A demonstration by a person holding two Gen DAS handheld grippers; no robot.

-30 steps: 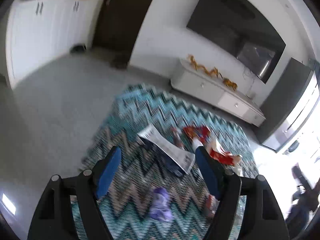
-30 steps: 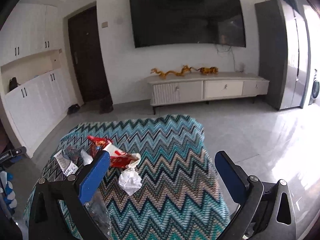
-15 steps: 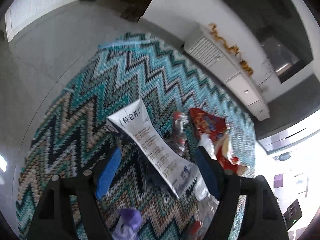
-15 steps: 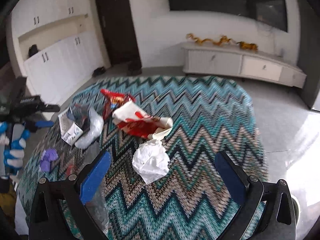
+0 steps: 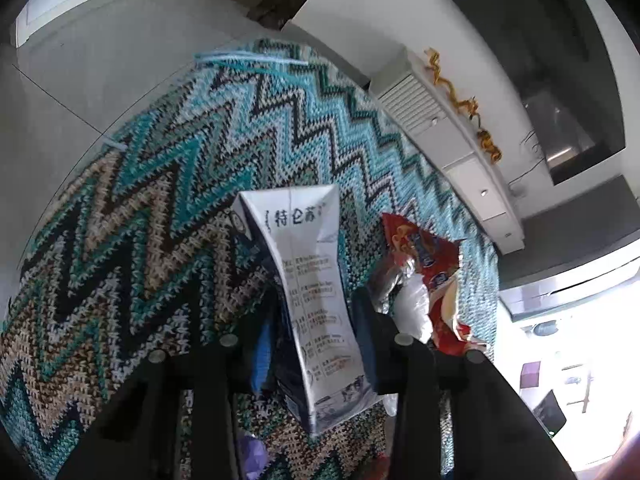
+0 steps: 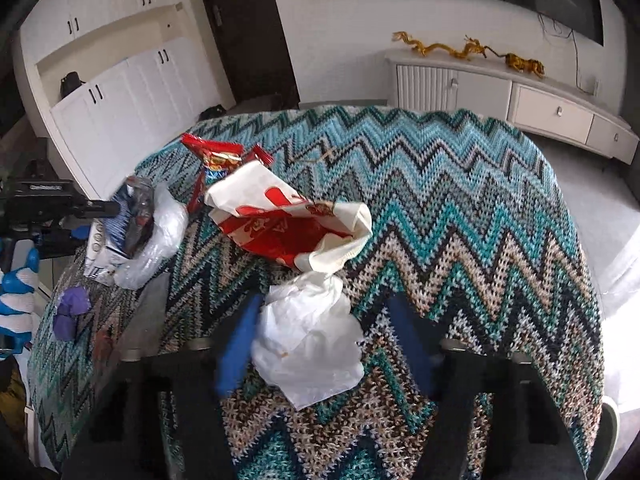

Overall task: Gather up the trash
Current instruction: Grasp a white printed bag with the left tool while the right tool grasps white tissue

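- My left gripper [image 5: 310, 336] closes on the flattened milk carton [image 5: 316, 304], which stands up between its blue pads; both pads look pressed to its sides, so I read this as a grasp taking hold. The carton juts ahead of the fingers, its printed face toward the lens.
- My right gripper [image 6: 324, 340] is closing round the crumpled white tissue [image 6: 308, 340]. The wad sits between the two blue pads; the left pad [image 6: 236, 344] touches its edge, the right one stands just clear. I call this not yet a grip.
- Both pieces lie on the zigzag blanket [image 6: 460, 208], which drapes a raised surface. I come at each from above and behind because soft litter on soft cloth needs pinching from the sides.
- Just ahead of the right gripper, beyond the tissue, the red-and-white bag [image 6: 288, 224] gapes open toward me. Farther ahead and left lies a red snack wrapper [image 6: 216, 152].
- To the right gripper's left sit a clear plastic bag [image 6: 160, 236] and a purple scrap [image 6: 70, 312], near the left gripper's own spot.
- Working two hands at once makes sense here: the carton and the tissue lie well apart, one within reach of each.
- My judgement: collection is barely begun, with most litter unclaimed. The tissue may slip if the pads catch only loose folds.
- No bin shows in either view.
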